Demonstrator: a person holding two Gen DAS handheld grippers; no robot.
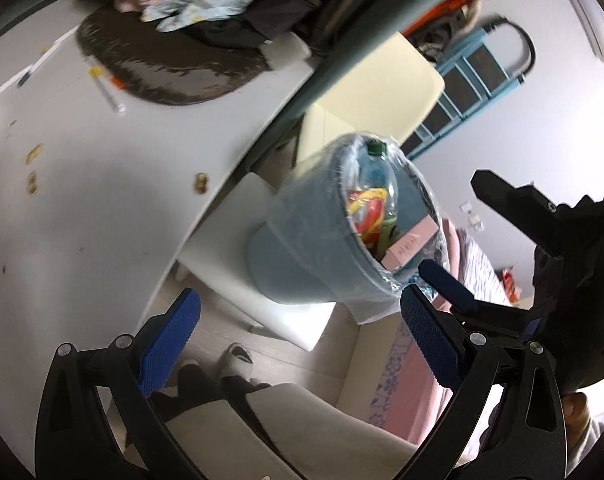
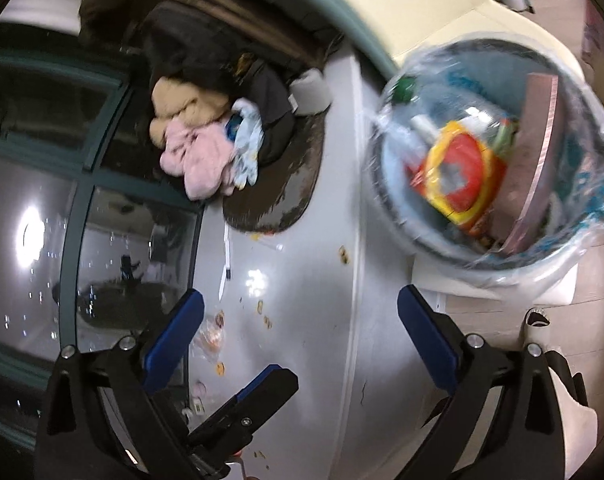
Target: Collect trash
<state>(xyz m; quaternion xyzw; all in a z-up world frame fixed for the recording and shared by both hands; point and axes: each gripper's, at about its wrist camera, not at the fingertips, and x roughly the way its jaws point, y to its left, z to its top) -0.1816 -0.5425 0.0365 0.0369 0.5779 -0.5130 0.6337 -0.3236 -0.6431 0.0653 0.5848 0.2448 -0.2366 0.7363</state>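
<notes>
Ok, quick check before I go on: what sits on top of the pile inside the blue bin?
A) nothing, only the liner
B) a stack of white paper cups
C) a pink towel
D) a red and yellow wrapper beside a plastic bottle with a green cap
D: the right wrist view looks into the bin and shows the red and yellow wrapper next to the green-capped bottle.

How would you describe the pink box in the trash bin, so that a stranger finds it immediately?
Start at the white table; beside its edge, on a white stool, stands a blue-grey trash bin lined with clear plastic. Inside, against the wall farthest from the table, leans a flat pink box. It is the only plain pink item, next to a red-yellow wrapper and a green-capped bottle.
</notes>
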